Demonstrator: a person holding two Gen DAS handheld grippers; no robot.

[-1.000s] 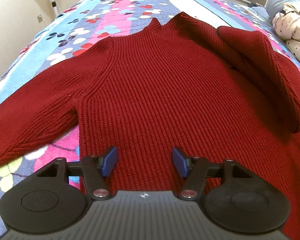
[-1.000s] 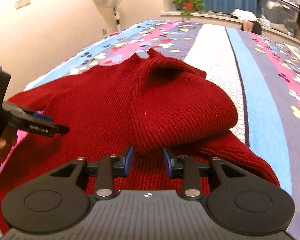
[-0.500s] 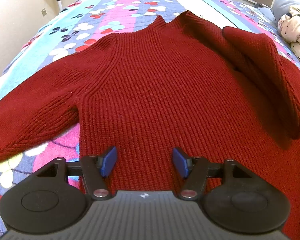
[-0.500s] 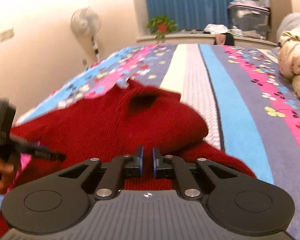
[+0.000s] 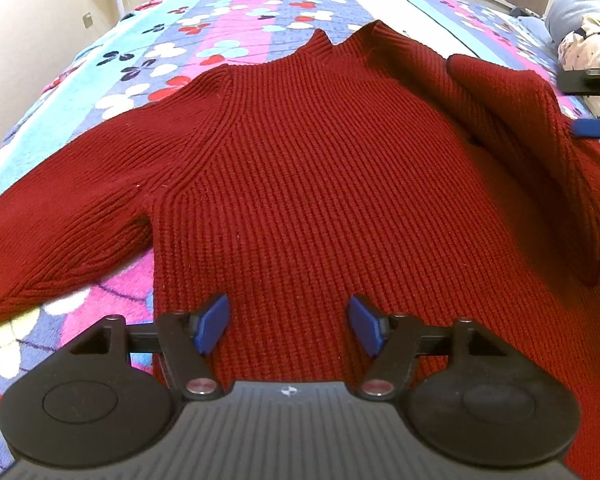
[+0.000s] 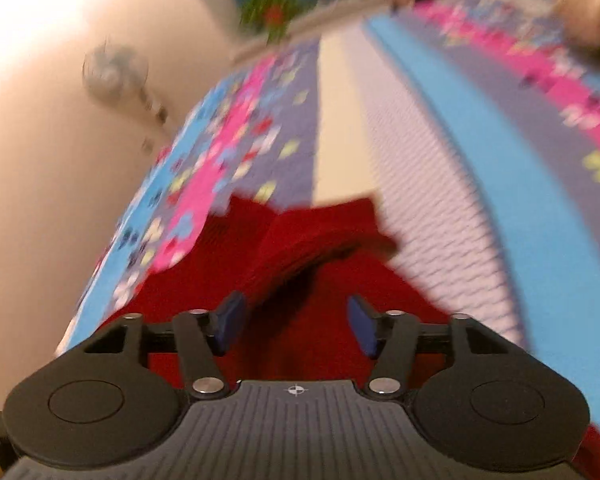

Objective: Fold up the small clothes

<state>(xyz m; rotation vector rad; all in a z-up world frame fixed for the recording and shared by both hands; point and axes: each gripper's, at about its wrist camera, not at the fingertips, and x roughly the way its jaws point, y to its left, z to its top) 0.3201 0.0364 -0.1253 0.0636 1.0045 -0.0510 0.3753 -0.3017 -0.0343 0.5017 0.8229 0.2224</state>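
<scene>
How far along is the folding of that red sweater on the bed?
Barely started. One sleeve already lies folded over the red sweater. Nothing is gripped: both the left gripper and right gripper are opening with nothing pinched. The other sleeve is spread on the bedspread, the body unfolded.

A floral striped bedspread point(image 5: 236, 12), a standing fan point(image 6: 114, 70), and a blurred potted plant point(image 6: 274, 12).

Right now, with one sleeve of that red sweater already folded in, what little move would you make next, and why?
Probably move the left gripper to the sleeve that lies spread out on the bedspread and fold it across the sweater. The other sleeve is already folded over, the right gripper is opening with nothing pinched, and the left gripper's opening jaws hover near the hem.
</scene>
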